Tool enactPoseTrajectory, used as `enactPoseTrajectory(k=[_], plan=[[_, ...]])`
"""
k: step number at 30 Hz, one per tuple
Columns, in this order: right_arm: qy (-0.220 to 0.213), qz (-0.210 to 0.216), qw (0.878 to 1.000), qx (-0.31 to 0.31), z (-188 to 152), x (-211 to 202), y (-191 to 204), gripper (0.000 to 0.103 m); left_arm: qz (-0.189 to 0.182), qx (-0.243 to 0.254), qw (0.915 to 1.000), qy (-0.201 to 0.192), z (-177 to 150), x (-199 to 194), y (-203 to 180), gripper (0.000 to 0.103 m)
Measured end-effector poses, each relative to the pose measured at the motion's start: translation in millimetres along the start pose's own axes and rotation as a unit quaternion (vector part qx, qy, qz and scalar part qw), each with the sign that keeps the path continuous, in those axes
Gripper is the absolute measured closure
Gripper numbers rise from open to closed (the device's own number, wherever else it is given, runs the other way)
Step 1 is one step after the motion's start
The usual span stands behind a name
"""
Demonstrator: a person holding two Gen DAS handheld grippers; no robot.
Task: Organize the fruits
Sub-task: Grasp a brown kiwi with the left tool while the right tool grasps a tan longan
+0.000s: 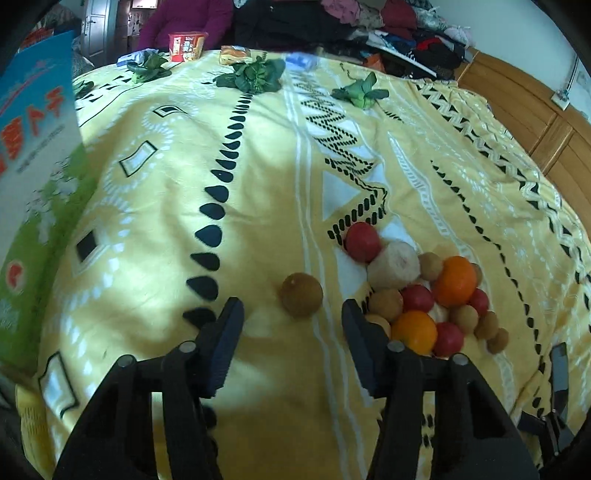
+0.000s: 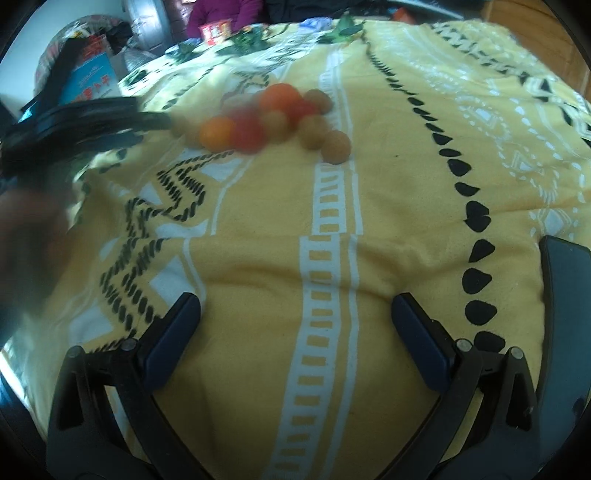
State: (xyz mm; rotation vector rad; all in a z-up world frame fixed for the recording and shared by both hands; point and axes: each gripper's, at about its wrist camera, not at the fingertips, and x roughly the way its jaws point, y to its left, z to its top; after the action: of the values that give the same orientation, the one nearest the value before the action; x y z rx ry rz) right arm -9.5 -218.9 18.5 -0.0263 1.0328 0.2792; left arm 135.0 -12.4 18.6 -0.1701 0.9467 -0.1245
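A heap of small round fruits (image 1: 424,295), red, orange, tan and one pale, lies on the yellow patterned bedspread (image 1: 258,184); it shows blurred in the right wrist view as the fruit heap (image 2: 273,118). One brown fruit (image 1: 301,288) sits apart, just left of the heap. My left gripper (image 1: 291,306) has its fingertips either side of that fruit with gaps on both sides, so it is open. The right fingertip almost touches the heap's edge. My right gripper (image 2: 295,306) is open over bare bedspread (image 2: 388,206), nearer than the heap.
A blue and green box (image 1: 37,147) stands at the left. Leafy greens (image 1: 255,75) and snack packs (image 1: 186,46) lie along the far edge, with a person's purple sleeve (image 1: 184,18) behind. A wooden headboard (image 1: 517,110) runs along the right. A dark flat object (image 2: 565,295) lies right of my right gripper.
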Motion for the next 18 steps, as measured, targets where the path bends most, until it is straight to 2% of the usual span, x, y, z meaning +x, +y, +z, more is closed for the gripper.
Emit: enactPoseTrajectory(k=[3, 6, 8, 10, 11, 12, 13, 14, 15, 17, 18], plan=[[0.005, 0.012, 1.000, -0.005, 2.4, 3.3, -1.5, 0.000, 0.002, 0.006, 1.0000, 0.003, 2.0, 9.3, -1.2, 0.048], [0.016, -0.003, 1.000, -0.025, 4.1, 7.9, 3.9, 0.000, 0.004, 0.016, 0.9999, 0.001, 7.5, 14.1, -4.8, 0.052], [0.025, -0.008, 0.999, -0.033, 6.4, 10.4, 5.8, 0.000, -0.001, 0.021, 0.9998, 0.007, 9.6, 18.0, -5.4, 0.076], [0.024, 0.006, 0.999, -0.025, 7.0, 7.5, 1.2, 0.000, -0.008, 0.017, 0.9998, 0.010, 8.1, 18.1, -2.1, 0.078], [0.016, 0.013, 1.000, -0.011, 7.2, 3.1, -2.9, 0.004, -0.014, 0.014, 0.9998, 0.008, 7.2, 16.1, -0.4, 0.078], [0.010, 0.015, 1.000, 0.003, 7.3, -1.7, -7.4, 0.019, -0.016, 0.012, 0.9998, 0.007, 5.9, 13.5, 1.0, 0.078], [0.002, 0.018, 1.000, 0.018, 7.9, -7.2, -11.6, 0.028, -0.015, 0.011, 0.9998, 0.005, 4.8, 10.0, 1.8, 0.078], [-0.006, 0.028, 0.999, 0.030, 8.9, -12.5, -15.5, 0.048, -0.014, 0.010, 0.9999, -0.001, 2.9, 4.7, 2.7, 0.078], [-0.020, 0.049, 0.997, 0.050, 11.8, -20.7, -21.3, 0.055, -0.015, 0.007, 0.9998, -0.006, 0.7, -1.0, 3.7, 0.078], [-0.045, 0.066, 0.995, 0.065, 21.5, -30.4, -26.0, 0.055, -0.022, 0.001, 0.9996, -0.018, -5.1, -12.8, 4.4, 0.078], [-0.058, 0.058, 0.995, 0.062, 30.4, -32.6, -26.3, 0.055, -0.025, -0.001, 0.9995, -0.021, -8.0, -17.7, 4.4, 0.078]])
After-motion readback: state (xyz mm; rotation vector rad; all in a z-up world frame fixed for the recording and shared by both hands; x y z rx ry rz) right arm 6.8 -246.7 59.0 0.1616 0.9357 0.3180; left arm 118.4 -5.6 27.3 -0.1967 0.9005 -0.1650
